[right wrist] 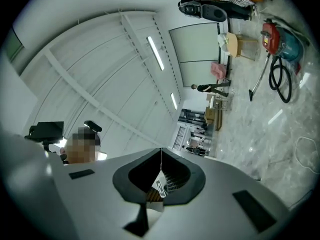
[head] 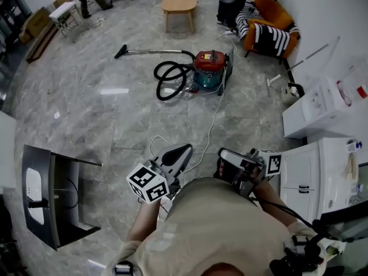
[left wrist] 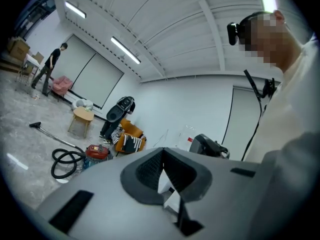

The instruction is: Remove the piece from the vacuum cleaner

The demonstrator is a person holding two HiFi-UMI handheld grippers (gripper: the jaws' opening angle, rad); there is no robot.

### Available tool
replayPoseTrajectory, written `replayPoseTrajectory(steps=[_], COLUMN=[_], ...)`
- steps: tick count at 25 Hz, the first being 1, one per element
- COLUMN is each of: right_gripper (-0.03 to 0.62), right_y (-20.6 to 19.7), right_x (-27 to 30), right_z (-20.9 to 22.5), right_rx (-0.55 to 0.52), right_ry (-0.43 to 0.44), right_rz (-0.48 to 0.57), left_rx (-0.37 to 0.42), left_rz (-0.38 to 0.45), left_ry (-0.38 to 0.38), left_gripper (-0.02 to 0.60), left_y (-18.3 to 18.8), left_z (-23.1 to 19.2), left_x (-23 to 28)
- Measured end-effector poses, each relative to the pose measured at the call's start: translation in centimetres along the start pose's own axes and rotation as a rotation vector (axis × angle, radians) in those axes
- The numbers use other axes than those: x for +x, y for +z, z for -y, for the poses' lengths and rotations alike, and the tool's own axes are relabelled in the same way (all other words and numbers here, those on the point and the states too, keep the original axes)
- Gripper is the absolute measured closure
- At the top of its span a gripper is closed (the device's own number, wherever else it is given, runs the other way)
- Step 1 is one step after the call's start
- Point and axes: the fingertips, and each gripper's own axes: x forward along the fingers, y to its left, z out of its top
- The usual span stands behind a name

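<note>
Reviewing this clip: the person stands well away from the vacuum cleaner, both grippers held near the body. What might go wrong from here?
1. A white cord trails across the floor between the person and the vacuum cleaner; a foot might catch it.
2. The black hose lies looped beside the vacuum cleaner, so pulling a piece may drag it.
3. The left gripper and right gripper are shut and must open first.

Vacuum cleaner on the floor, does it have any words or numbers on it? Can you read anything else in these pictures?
No text can be read anywhere in these views.
Vacuum cleaner: any label on its red lid is too small to read.
White box: a red patch near its top, too blurred to read.
Left marker cube and right marker cube: black-and-white square patterns, no words.
</note>
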Motion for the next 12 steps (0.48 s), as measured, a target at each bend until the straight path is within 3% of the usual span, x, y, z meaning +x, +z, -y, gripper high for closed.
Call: replayPoseTrajectory(steps=[6,12], right_gripper=[0.591,0.591], right_y=[3.6,10.4], right_x=[-0.1,-3.9], right_z=[0.8,0.0], right_rx=[0.051,0.023], right_ry=[0.068,0.162], right_rz=[-0.021,0.073], left_rx=[0.022,0.077], left_rz=[-0.034,-0.088], left_ry=[0.051,0.028], left_gripper=[0.578,0.578], left_y=[0.8,2.5], left_z=[-1.2,-2.0], left_x=[3.1,10.3])
